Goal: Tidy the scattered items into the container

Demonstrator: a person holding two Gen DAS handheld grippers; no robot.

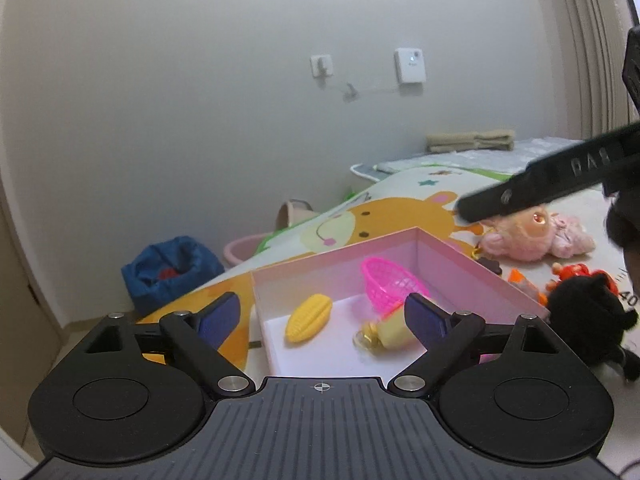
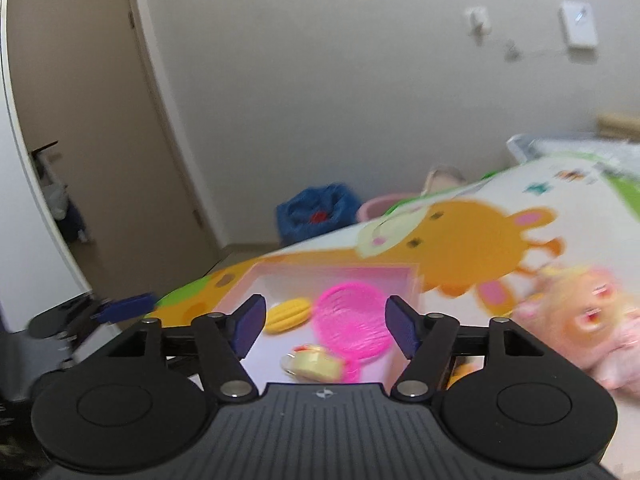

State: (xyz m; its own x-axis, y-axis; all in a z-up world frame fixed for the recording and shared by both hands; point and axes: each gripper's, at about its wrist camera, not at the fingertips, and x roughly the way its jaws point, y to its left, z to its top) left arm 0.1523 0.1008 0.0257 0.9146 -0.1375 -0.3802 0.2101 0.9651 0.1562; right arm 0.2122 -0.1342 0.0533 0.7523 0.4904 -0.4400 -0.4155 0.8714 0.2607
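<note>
Looking through the left wrist camera first: my left gripper is spread wide with nothing between the blue pads, hanging just over the near edge of the pink box. Inside the box there's already a yellow corn toy, a pink basket and a small cream-coloured bottle thing. The stuff not yet tidied lies off to the right of the box on the giraffe mat: a pink plush past the far right corner, a black plush just beside the right wall, and some small orange bits between them. My right gripper cuts in from the right, sitting above the pink plush from this angle.

From the right wrist camera, which is pretty blurry: the right gripper is also wide open and empty, pointing at the box with the basket dead ahead. The pink plush is off to its right, close by, and looks like it stretches roughly left-to-right across the mat.

So I reckon the right hand is the nearer one for the plush. It needs to swing right and come down across the short way of the body. The left would have to cross over the whole box.
</note>
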